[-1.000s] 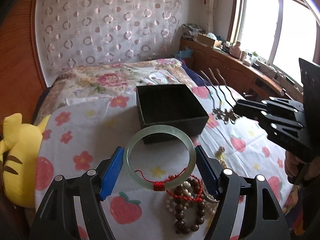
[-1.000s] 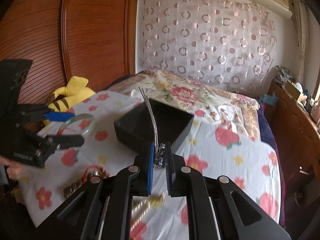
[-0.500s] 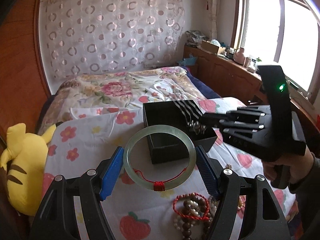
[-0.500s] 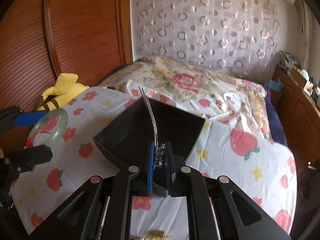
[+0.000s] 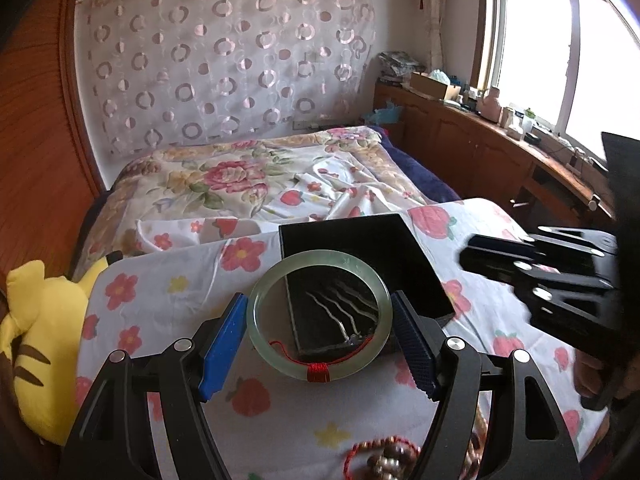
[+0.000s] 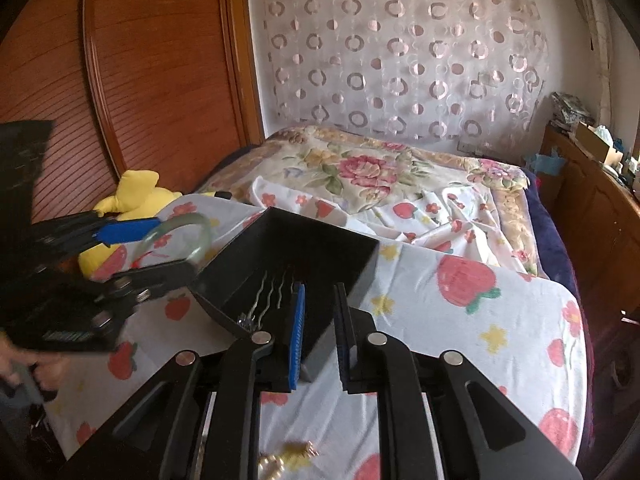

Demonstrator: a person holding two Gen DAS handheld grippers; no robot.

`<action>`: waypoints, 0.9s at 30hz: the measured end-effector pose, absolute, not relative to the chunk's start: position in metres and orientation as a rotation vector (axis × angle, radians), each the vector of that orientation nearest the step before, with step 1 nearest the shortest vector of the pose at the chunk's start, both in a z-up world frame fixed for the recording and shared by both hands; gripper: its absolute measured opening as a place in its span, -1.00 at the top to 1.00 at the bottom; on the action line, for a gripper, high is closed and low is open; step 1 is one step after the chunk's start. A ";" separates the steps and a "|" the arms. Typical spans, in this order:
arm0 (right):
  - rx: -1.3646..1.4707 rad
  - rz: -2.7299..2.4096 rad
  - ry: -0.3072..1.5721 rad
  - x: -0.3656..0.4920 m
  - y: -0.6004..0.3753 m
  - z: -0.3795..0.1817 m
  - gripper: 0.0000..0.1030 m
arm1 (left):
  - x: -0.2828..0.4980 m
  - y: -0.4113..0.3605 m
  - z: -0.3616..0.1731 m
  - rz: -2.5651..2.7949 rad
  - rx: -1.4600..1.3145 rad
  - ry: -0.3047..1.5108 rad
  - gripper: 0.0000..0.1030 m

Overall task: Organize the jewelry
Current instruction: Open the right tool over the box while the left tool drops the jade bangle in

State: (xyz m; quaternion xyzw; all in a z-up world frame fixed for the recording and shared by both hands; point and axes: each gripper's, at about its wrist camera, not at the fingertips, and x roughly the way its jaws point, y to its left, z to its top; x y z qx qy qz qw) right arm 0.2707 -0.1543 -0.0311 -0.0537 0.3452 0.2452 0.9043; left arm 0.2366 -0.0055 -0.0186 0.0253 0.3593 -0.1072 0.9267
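My left tool (image 5: 319, 334) grips the pale green bangle (image 5: 318, 314) between its blue pads, holding it just above the near edge of the black box (image 5: 384, 248). My right tool (image 6: 320, 330) hangs released, its fingers parted over the box's near corner. Inside the box lies the silver hair comb (image 6: 264, 294). Beads (image 5: 384, 458) lie nearest on the strawberry-print bed sheet (image 6: 460, 320); a yellow plush (image 5: 36, 332) sits far left.
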 end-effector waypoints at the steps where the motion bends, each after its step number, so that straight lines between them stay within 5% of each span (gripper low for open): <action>1: -0.114 0.505 0.710 0.270 -0.157 -0.031 0.69 | 0.241 -0.009 -0.020 -0.218 0.055 0.742 -0.34; 16: -0.136 0.520 0.727 0.238 -0.181 -0.053 0.69 | 0.263 -0.045 -0.052 -0.225 0.139 0.814 -0.35; 19: -0.146 0.534 0.747 0.231 -0.181 -0.062 0.69 | 0.258 -0.043 -0.050 -0.224 0.136 0.796 -0.55; 27: -0.203 0.567 0.810 0.211 -0.177 -0.090 0.60 | 0.225 -0.025 -0.035 -0.224 0.089 0.736 -0.65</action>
